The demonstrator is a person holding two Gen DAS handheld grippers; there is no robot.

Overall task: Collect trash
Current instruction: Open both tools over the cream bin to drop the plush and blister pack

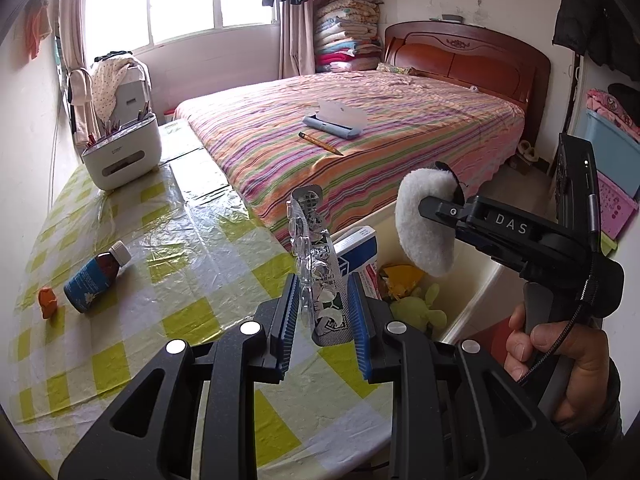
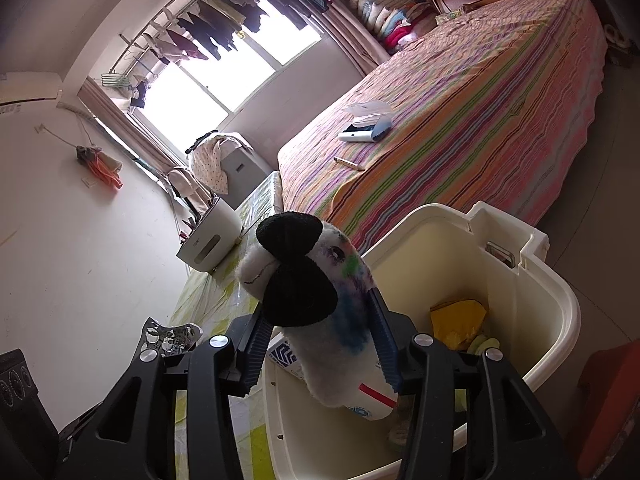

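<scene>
The left gripper [image 1: 324, 312] is clenching an upright empty blister pack [image 1: 316, 268] beside the bin [image 2: 556, 300], while the right gripper [image 2: 320, 340] is cradling a plush toy [image 2: 316, 300] over it; whether its pads are pressing the toy is unclear.

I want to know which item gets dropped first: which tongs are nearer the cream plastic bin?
Right. The right tongs hold the white plush toy directly over the cream plastic bin; the left tongs, gripping the silver blister pack, hover over the checked tablecloth beside it.

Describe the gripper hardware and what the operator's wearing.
Both grippers, left and right, are matte black with cut-out linkage arms, silver pivot pins and ribbed blue finger pads. The right one bears white "DAS" lettering and a braided black cable. The hand shows a dark sleeve cuff.
</scene>
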